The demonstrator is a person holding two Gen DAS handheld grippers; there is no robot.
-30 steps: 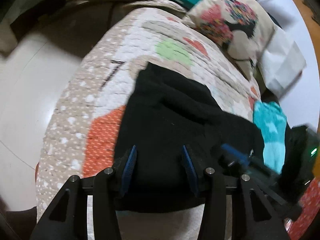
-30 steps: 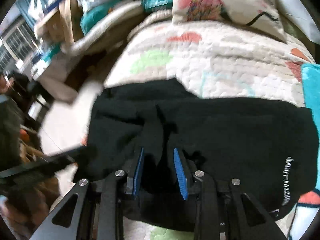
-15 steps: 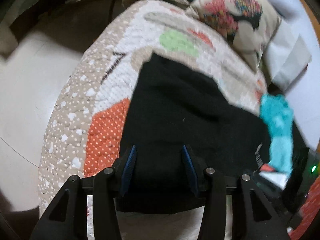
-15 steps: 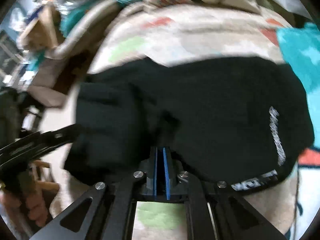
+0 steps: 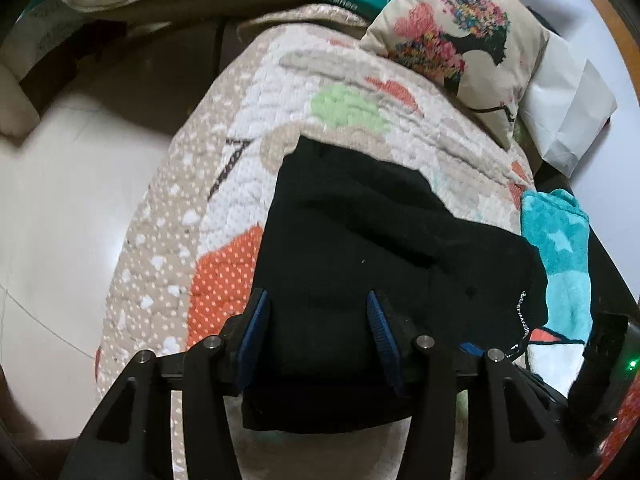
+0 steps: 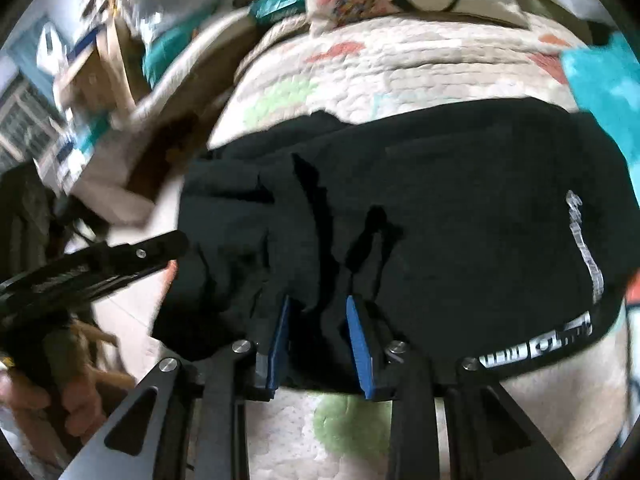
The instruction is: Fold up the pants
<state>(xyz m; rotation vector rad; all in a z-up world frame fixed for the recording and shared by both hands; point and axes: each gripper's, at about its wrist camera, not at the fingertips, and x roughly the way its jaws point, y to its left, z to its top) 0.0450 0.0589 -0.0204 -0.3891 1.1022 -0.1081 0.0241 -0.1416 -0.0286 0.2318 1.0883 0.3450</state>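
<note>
The black pants (image 5: 360, 248) lie folded in a thick bundle on a quilted patchwork bedspread (image 5: 256, 128). They also fill the right wrist view (image 6: 440, 208), with white lettering near their right edge. My left gripper (image 5: 316, 304) is open, its blue fingers astride the near edge of the bundle. My right gripper (image 6: 318, 306) is open over the near edge of the pants, a ridge of black cloth between its blue fingers. The left gripper shows at the left of the right wrist view (image 6: 120, 256).
A printed cushion (image 5: 460, 40) lies at the far end of the bed, with white paper (image 5: 568, 120) beside it. A teal towel (image 5: 560, 248) lies right of the pants. The bed's left edge drops to a pale floor (image 5: 72, 208). Clutter and boxes (image 6: 100, 60) stand beyond.
My right gripper was shut on the pants half a second ago and has opened. The bundle now lies flatter. My left gripper stays open over the near edge.
</note>
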